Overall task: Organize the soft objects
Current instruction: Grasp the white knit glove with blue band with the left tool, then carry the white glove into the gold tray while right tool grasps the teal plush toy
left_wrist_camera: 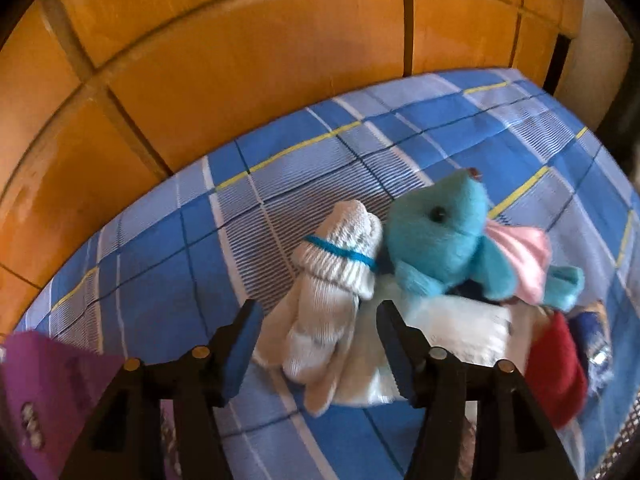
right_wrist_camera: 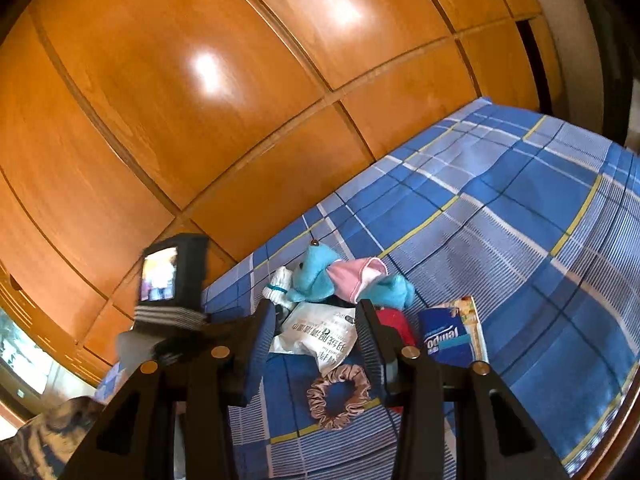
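- While the left gripper comes down over the rolled white sock, its jaws stand spread on either side of the sock's lower end and no pad shows a press on it; I judge the step in hand to be the reach for this sock, with the pinch not yet made.
- The next move, as I read it, calls for settling lower so the pads meet the thick rolled part of the sock, not the loose tail nearest the camera.
- The sock lies on the blue plaid bedsheet, and its band with the blue stripe touches the teal plush toy at its far side; a careless squeeze could catch the toy's arm too.
- Beside the sock, toward the toy's underside, lies a white packet; in the right wrist view it bears printed characters, upside down and too small for me to read.
- Nearer than the sock in that view, a pinkish scrunchie lies between the half-spread jaws of the right gripper, which pinch nothing.
- Past the packet from the sock sit a red soft thing and a blue tissue pack, whose label reads "Tempo", upside down.
- Farthest, beyond the sock and toy, stands the orange wooden wardrobe.
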Available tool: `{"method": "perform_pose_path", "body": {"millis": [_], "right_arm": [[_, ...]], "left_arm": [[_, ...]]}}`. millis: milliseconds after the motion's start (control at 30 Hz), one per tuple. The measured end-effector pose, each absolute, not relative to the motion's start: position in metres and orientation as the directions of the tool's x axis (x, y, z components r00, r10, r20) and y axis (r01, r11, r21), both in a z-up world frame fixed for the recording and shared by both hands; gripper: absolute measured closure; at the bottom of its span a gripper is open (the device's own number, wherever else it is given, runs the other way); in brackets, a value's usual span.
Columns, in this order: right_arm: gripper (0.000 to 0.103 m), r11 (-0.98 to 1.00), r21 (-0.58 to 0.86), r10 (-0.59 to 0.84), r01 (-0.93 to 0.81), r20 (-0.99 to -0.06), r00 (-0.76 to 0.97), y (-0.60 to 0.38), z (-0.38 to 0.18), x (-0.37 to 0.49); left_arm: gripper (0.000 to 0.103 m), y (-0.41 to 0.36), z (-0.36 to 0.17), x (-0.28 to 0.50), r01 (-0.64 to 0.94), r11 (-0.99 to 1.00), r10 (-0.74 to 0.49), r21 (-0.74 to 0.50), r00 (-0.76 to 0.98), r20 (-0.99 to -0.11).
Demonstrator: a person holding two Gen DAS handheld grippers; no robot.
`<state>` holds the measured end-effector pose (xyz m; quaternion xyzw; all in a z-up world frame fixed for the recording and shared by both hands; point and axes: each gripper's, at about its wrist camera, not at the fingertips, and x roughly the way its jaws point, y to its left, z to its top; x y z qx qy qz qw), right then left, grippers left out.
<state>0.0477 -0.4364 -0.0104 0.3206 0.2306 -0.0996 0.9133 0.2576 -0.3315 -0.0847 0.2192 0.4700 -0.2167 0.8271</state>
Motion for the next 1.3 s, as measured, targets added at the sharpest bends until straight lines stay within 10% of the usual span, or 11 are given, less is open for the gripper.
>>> {"method": "perform_pose_path", "body": {"millis": [167,267,367,1300], "right_arm": [[0.061,0.766,0.551,-0.027,0.330,-0.487,0.873,-0.438,-0.012,0.047],[0.061,0.765,0.551,-0.033,0.335,-0.486,0.873,-0.438,-0.012,0.047],[0.061,0.768,0.544,-0.039,0.338,-0.487,0.873,-0.437,-0.011,0.047],[0.061,0.848,0.399,-0.071,0.350,-0.568,0.820,-0.413,-0.015,0.065]], "left_arm": [[0.038,-0.346,-0.101,0.270,0.584,0.792,-0.142,0.179,0.460,-0.876],[0.066,-0.341,-0.112,0.281,0.564,0.822,-0.173,0.076,0.375,-0.911],[0.073,-0.331,-0.108,0.278,0.541,0.840,-0.204,0.035,0.376,-0.904],[0.074,-0.139,0.094,0.312,0.248,0.930,-0.367,-0.271,0.600,-0.711]]}}
